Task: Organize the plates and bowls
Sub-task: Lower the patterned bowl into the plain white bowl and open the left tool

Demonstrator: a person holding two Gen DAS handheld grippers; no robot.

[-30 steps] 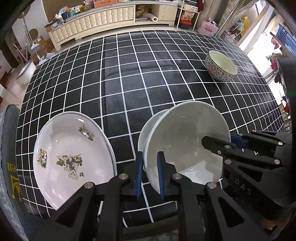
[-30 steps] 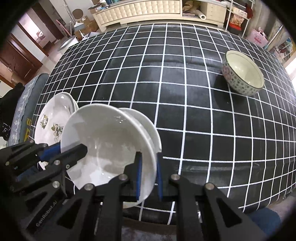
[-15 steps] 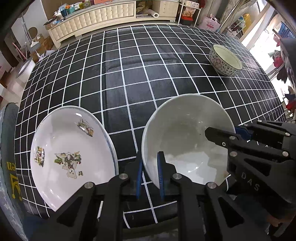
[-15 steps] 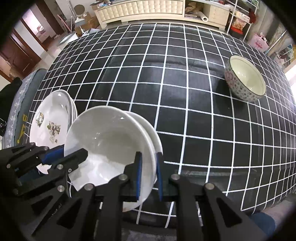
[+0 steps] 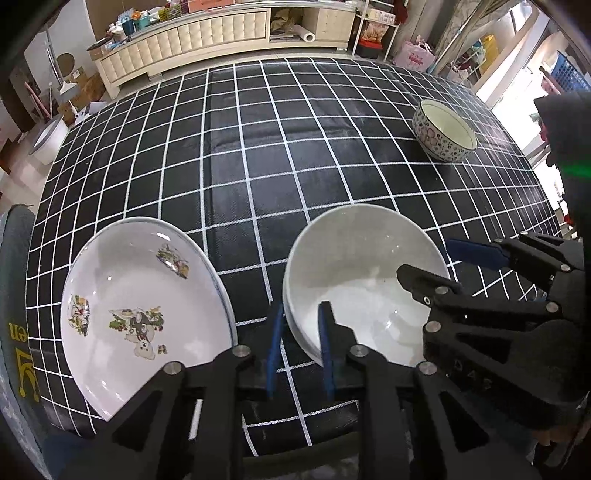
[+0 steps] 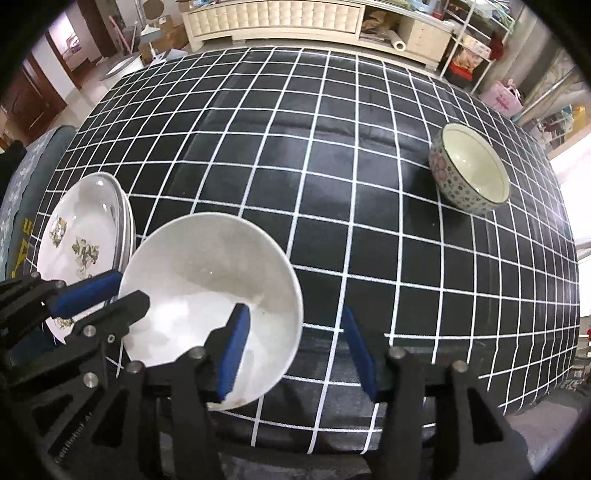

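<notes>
A plain white bowl [image 5: 364, 273] sits on the black checked tablecloth [image 5: 258, 155], nested on another white bowl beneath it. My left gripper [image 5: 300, 343] straddles its near-left rim with the jaws loosened apart. My right gripper [image 6: 297, 343] is open wide around the bowl's [image 6: 210, 280] right rim. A stack of white plates with printed pictures [image 5: 140, 314] lies left of the bowl; it also shows in the right wrist view [image 6: 83, 232]. A floral patterned bowl [image 5: 445, 131] stands far right, also in the right wrist view [image 6: 471, 170].
A cream sideboard [image 5: 192, 33] runs behind the table. Shelves and bags [image 6: 476, 55] stand at the back right. A grey chair back [image 5: 14, 314] is at the table's left edge. The table's near edge [image 6: 332, 435] lies just below the grippers.
The white bowl went from tilted and lifted to resting level on the lower bowl. My right gripper opened wide and let go. My left gripper's jaws loosened on the rim.
</notes>
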